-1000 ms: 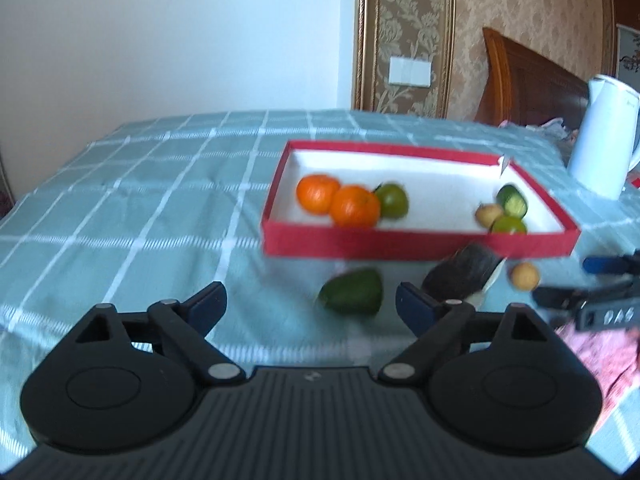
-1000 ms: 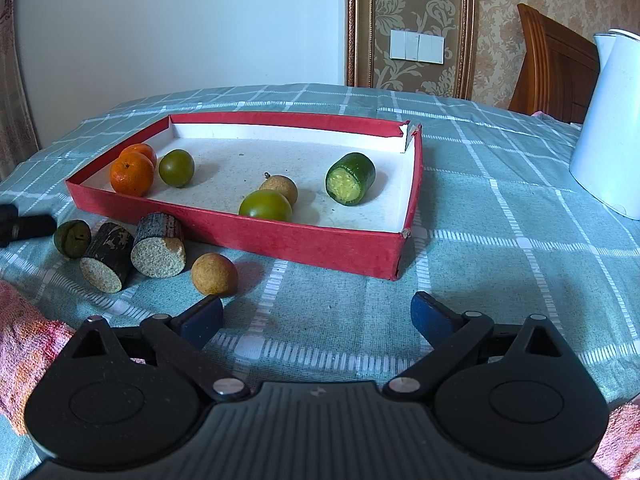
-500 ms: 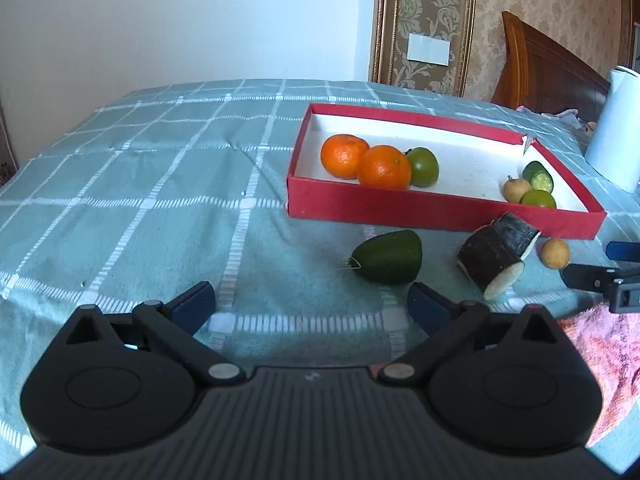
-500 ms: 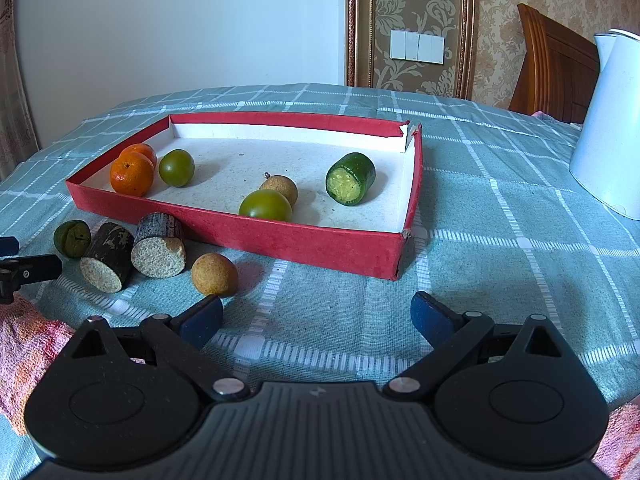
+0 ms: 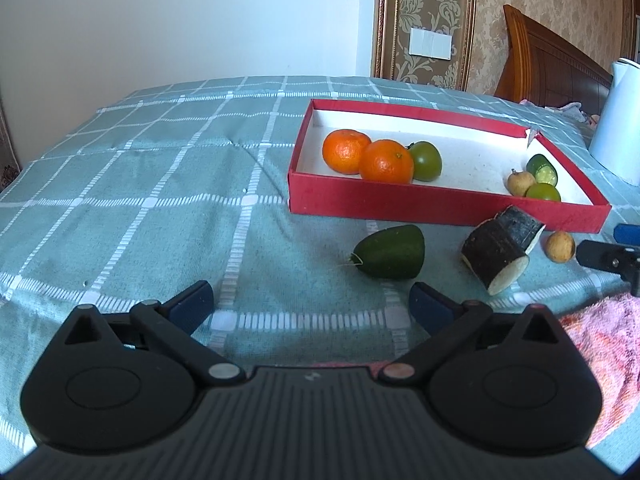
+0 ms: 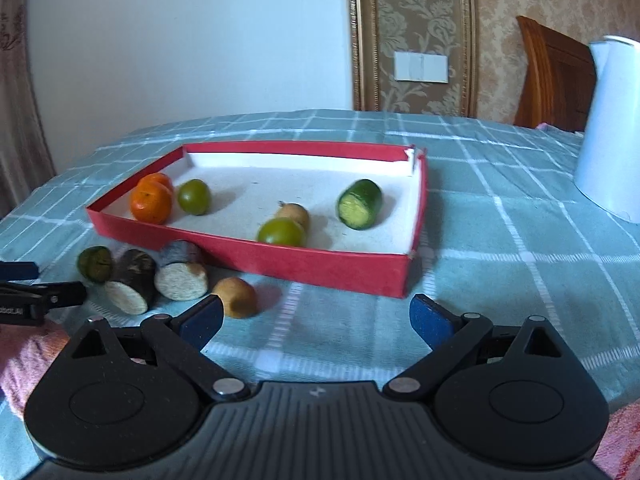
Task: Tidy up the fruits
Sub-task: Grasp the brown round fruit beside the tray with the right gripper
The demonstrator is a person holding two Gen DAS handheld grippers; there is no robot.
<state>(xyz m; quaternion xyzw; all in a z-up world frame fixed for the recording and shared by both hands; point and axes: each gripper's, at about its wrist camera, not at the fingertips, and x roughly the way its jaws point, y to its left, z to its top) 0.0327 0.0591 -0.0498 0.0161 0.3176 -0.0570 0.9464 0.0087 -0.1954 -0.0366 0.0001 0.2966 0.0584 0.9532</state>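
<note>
Six pieces sit in the red cardboard tray (image 6: 328,266); four remain lower left, including the tan round fruit (image 6: 236,296). Both grippers, left gripper (image 5: 312,304) and right gripper (image 6: 316,318), gape empty, the right's jaws having just narrowed slightly.

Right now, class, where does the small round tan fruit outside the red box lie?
In the right wrist view, the small round tan fruit lies on the checked teal cloth, in front of the red cardboard box, just right of the pale-faced cut log piece.
</note>
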